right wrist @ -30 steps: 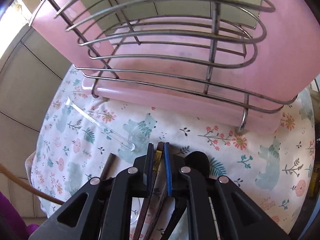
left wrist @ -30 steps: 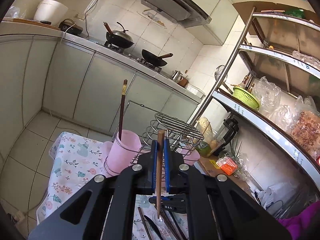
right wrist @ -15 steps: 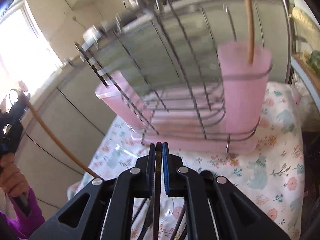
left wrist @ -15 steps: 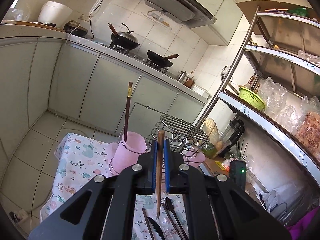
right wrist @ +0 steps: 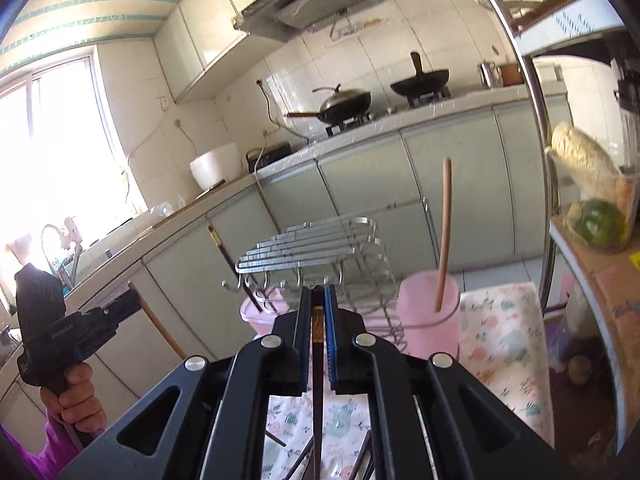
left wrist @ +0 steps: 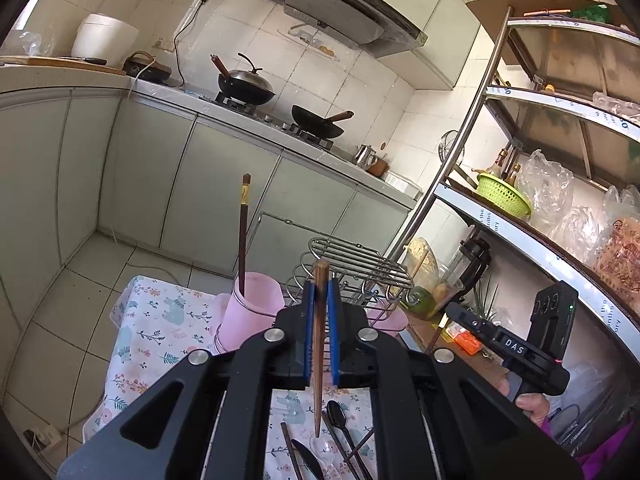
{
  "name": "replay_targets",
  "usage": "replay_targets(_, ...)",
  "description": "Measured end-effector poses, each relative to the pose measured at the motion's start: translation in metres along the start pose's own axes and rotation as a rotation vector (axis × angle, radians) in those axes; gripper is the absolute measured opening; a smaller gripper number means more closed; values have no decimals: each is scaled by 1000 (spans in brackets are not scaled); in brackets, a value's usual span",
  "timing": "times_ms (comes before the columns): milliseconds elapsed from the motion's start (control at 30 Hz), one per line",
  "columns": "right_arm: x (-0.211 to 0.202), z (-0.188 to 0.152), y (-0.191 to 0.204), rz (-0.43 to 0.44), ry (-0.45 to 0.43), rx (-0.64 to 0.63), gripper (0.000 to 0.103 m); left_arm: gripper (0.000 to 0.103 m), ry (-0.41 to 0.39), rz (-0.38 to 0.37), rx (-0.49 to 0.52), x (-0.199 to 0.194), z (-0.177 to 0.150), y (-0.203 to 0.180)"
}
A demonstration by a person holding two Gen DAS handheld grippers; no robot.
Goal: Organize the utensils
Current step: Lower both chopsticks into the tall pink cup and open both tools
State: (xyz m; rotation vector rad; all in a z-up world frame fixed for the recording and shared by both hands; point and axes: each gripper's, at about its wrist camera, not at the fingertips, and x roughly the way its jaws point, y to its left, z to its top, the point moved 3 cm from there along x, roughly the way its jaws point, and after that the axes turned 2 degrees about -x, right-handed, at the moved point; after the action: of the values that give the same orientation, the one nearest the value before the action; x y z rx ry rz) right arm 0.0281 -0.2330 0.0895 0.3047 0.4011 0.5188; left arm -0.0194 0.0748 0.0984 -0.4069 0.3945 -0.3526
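My left gripper (left wrist: 319,296) is shut on a light wooden chopstick (left wrist: 318,360), held upright above the table. My right gripper (right wrist: 318,304) is shut on a dark chopstick with a gold band (right wrist: 317,380), also upright. A wire rack (left wrist: 356,264) carries two pink cups. The left cup (left wrist: 250,312) holds one dark chopstick (left wrist: 242,236). The right cup (right wrist: 428,320) holds a light wooden chopstick (right wrist: 444,236). Several loose utensils (left wrist: 340,440) lie on the floral tablecloth (left wrist: 152,332) below. The right gripper also shows in the left wrist view (left wrist: 448,310).
A metal shelf unit (left wrist: 520,216) with bags and a green basket stands to the right. Kitchen cabinets and a stove with two woks (left wrist: 280,104) run along the far wall. The tiled floor lies left of the table.
My right gripper has lifted the dark chopstick off the table and tilted up, from looking down at the cloth to facing the rack. My left gripper has risen slightly with its chopstick.
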Motion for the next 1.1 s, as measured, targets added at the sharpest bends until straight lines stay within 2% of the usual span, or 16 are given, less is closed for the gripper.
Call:
replay_targets(167, -19, 35, 0, -35, -80, -45, 6, 5, -29, 50, 20, -1, 17, -1)
replay_targets(500, -57, 116, 7, -125, -290, -118, 6, 5, -167, 101, 70, -15, 75, -17)
replay_targets(767, -68, 146, -4, -199, -426, -125, 6, 5, -251, 143, 57, -13, 107, -15)
replay_targets(933, -56, 144, -20, -249, -428, -127, 6, 5, -250, 199, 73, 8, 113, -8)
replay_targets(1100, -32, 131, -44, -273, -365, -92, 6, 5, -207, 248, 111, 36, 103, -3)
